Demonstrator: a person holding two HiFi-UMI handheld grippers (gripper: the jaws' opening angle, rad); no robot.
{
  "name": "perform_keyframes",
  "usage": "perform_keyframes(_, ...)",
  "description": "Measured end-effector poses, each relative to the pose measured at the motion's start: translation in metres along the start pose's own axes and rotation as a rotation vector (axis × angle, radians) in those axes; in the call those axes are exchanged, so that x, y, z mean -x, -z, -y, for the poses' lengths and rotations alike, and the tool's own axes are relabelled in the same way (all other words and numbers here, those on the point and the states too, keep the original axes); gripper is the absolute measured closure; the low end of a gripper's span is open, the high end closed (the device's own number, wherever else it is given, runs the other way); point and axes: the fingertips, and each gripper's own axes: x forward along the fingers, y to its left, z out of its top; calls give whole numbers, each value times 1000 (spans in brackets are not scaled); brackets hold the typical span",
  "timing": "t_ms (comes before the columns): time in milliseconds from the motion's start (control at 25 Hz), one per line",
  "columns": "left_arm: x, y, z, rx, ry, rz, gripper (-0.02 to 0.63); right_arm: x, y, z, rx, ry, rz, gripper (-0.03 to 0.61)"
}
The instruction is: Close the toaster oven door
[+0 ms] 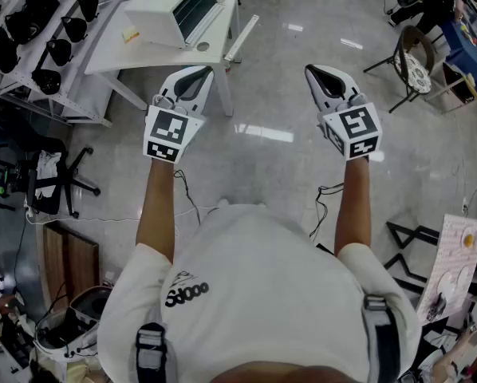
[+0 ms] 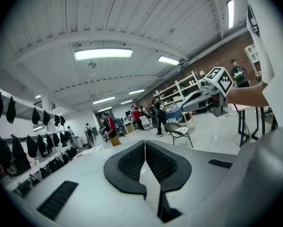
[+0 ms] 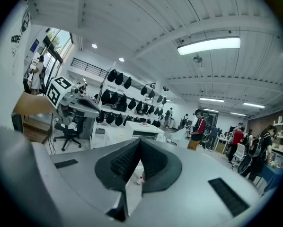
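Observation:
A white toaster oven (image 1: 175,5) stands on a white table (image 1: 111,50) at the far left, well ahead of both grippers. Its dark glass front faces right and seems to lie flat against the body. In the right gripper view the toaster oven (image 3: 144,134) shows small, just above the jaws. My left gripper (image 1: 192,75) and right gripper (image 1: 318,72) hang side by side in mid-air over the floor. Each is shut with nothing between its pads. The left gripper (image 2: 145,144) and right gripper (image 3: 140,142) both show their pads pressed together.
Racks of black headgear (image 1: 39,18) line the left wall. An office chair (image 1: 43,178) stands at the left and a folding chair (image 1: 414,58) at the right. Several people stand far off (image 2: 108,126). Cables lie on the floor (image 1: 322,202).

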Motion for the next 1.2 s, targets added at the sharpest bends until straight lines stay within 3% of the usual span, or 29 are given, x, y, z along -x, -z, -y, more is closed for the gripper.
perform_keyframes(400,-35,-4,29,-19,21,-44,594,2,30,32,-34,-30,39,581)
perform_keyframes(720,-69,7,7,-6,11,-48,594,-27,42,49,-17,-25,36,581)
perform_keyframes(920,-110,30,-30,13,15,-26,594,-73,49,74,-8,-6,20,581)
perform_keyframes(1200,-193,53,-123,67,10,-11,594,-181,37,129,26,-14,-20,581)
